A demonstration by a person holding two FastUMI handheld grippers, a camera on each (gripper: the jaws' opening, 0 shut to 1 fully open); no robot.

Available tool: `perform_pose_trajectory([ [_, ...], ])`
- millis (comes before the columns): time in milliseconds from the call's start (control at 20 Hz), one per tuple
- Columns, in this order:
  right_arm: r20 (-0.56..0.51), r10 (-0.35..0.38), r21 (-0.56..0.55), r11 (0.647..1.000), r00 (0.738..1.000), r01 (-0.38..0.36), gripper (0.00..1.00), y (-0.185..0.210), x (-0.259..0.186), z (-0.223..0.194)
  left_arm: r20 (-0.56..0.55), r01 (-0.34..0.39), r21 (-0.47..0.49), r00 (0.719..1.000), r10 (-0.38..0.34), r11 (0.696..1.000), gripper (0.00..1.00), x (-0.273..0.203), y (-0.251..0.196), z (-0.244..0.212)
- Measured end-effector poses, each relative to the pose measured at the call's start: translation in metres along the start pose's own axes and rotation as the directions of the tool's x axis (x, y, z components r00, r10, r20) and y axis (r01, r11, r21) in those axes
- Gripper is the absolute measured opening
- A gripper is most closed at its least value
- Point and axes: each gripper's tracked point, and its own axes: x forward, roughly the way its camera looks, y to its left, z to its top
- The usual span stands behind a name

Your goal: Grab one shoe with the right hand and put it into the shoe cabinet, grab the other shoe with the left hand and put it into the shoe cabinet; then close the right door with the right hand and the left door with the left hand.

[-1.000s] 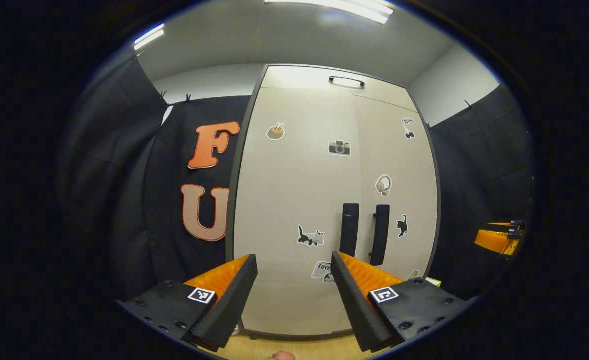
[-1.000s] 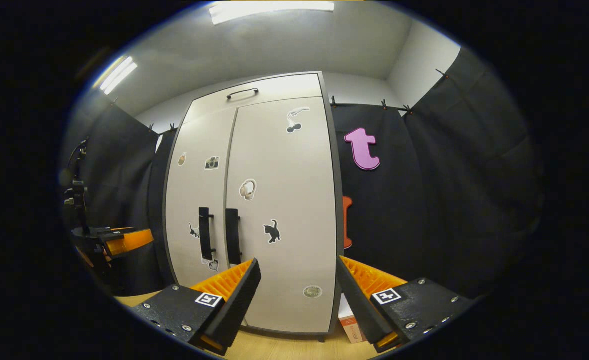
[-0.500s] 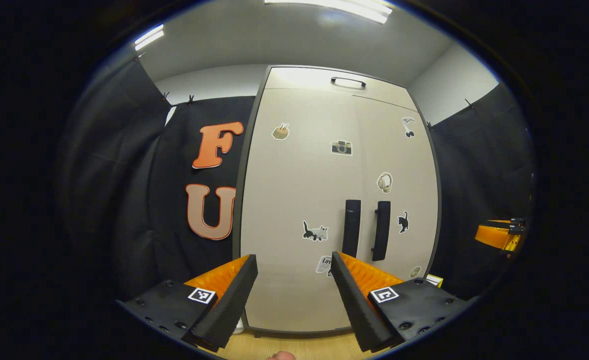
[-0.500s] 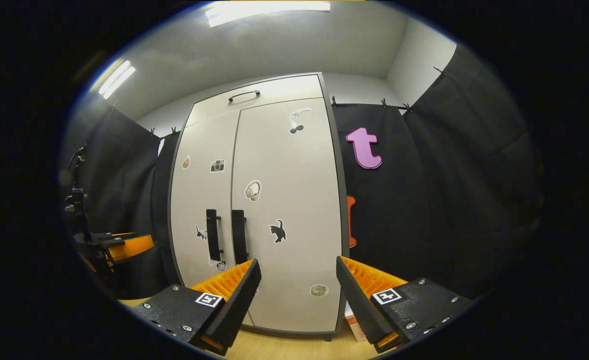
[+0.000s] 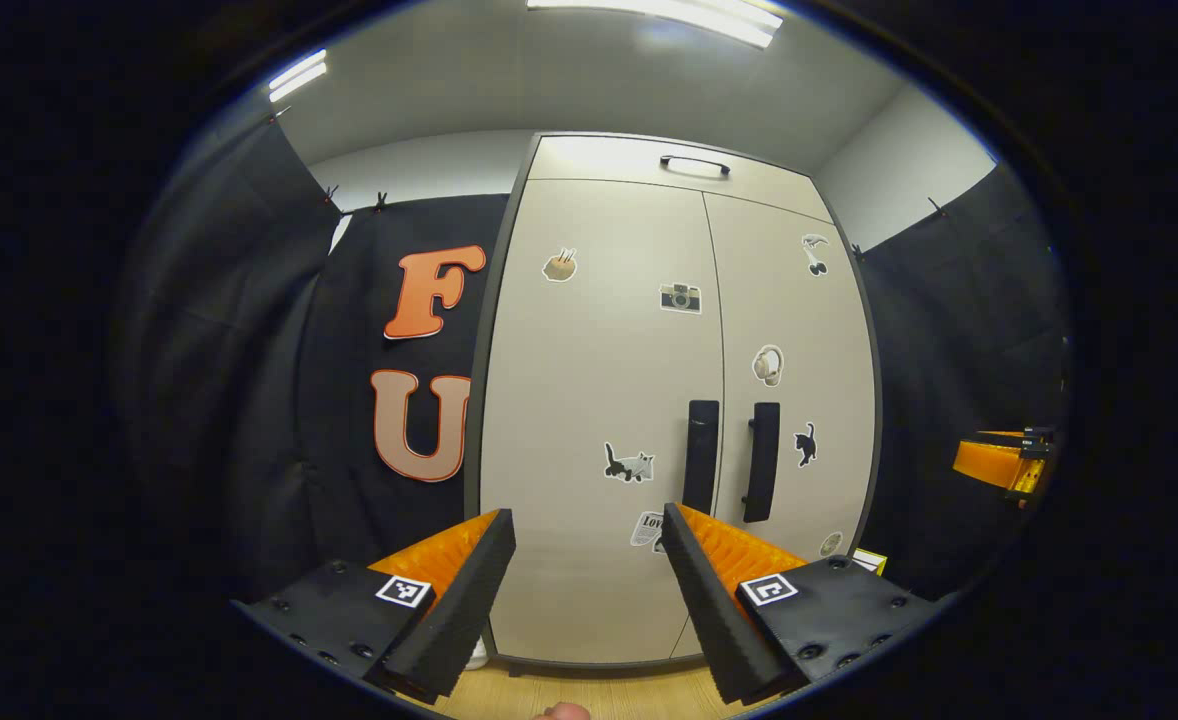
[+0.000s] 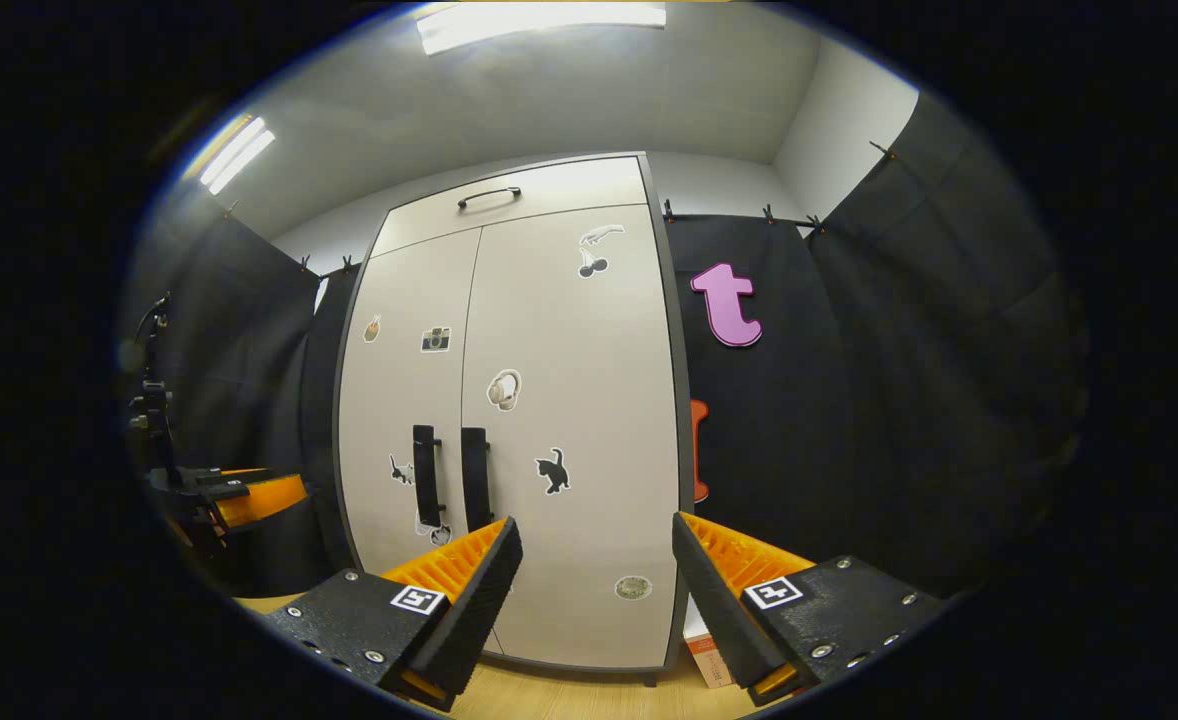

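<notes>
Holding: left claw (image 5: 589, 590) gapes wide with nothing between its fingers; right claw (image 6: 597, 595) is likewise spread and empty.
Change: against the view a second ago, the seam between the two doors reads straighter and tighter, and both claws sit a touch further back from the cabinet.
Meaning: both doors look flush now, so I judge the task finished or nearly so, with the claws retreating.
Floor: pale wood floor (image 6: 569, 700) runs under the cabinet's base; a small box (image 6: 701, 650) stands just beside its right foot.
Shoe cabinet: shoe cabinet (image 5: 599, 560) stands ahead, left door (image 5: 589, 400) and right door (image 5: 799, 340) meeting at the middle, dark handles (image 5: 701, 455) side by side, stickers scattered over both.
Shoes: hidden; presumably inside behind the doors.
Room: black cloth wall (image 6: 849, 400) on both sides, white ceiling with strip lights (image 5: 669, 10) above.
</notes>
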Motion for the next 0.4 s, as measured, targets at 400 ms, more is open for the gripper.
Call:
perform_pose_trajectory([
  [400, -0.004, -0.002, 0.003, 1.0, 1.0, 0.002, 0.93, 0.0005, 0.0012, -0.0022, 0.003, -0.001, 0.004, 1.0, 0.001, 1.0, 0.96, 0.0006, 0.0005, -0.0011],
])
